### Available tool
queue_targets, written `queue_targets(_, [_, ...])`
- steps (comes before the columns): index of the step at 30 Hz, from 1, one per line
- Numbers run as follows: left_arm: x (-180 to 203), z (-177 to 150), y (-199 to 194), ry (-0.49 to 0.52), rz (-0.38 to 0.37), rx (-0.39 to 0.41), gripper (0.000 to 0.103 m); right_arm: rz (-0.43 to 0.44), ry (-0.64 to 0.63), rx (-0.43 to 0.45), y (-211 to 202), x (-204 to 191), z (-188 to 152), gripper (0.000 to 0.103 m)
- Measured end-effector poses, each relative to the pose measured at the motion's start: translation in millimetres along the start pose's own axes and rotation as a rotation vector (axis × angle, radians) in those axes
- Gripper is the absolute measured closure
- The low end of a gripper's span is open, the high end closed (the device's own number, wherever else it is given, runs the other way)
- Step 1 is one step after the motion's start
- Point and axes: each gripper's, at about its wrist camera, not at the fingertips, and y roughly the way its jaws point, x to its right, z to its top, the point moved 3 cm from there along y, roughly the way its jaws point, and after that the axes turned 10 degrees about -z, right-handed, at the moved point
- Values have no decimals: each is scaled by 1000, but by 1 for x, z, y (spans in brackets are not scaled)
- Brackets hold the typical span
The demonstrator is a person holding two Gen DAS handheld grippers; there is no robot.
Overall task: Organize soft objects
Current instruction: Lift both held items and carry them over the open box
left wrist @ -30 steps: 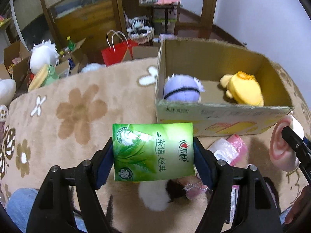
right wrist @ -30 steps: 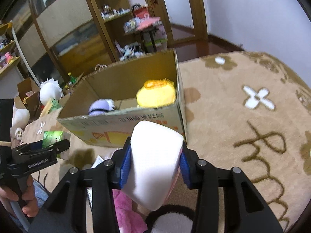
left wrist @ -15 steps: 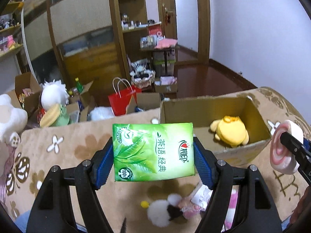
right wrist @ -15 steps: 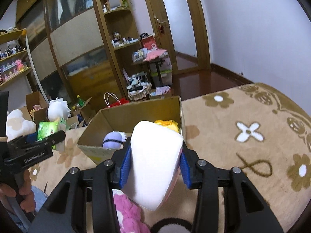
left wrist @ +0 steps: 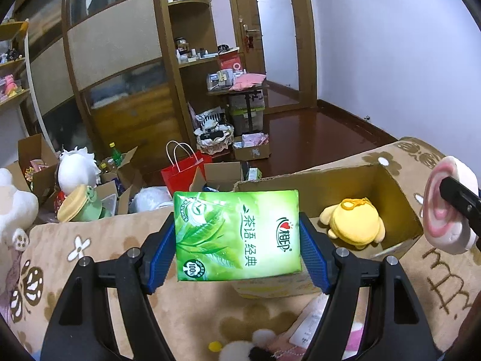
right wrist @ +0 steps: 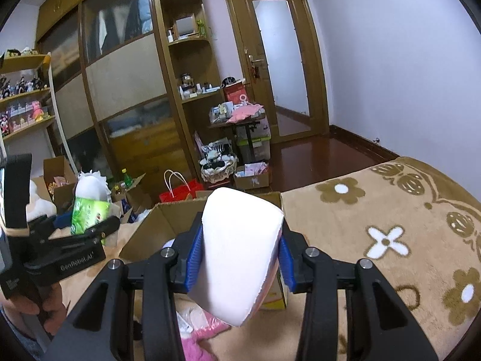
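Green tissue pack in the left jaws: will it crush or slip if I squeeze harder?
The green tissue pack looks soft and light, so it would likely crush. Its glossy wrapper may slip, though the ribbed blue pads should help.

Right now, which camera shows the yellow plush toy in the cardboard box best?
The left wrist view. There the yellow plush toy lies in full sight inside the open cardboard box, beside the green tissue pack. In the right wrist view the white and pink soft object in the tongs hides the toy.
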Motion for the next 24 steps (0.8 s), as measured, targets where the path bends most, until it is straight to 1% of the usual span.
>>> queue_targets(4, [3,4,7,28,20,7,29,1,5,9,10,1,4,57])
queue_targets(11, [3,10,22,25,2,3,29,23,6,10,29,-2,9,57])
queue_targets(16, [3,4,38,12,-16,-35,29,45,-13,-3,41,-8,9,57])
queue_targets(18, [5,1,44,14,-21,-52,29,39,-17,-9,46,-11,7,56])
queue_targets(24, [9,-2,53,35,-27,-63,28,41,-26,-37,62,-14,-2,56])
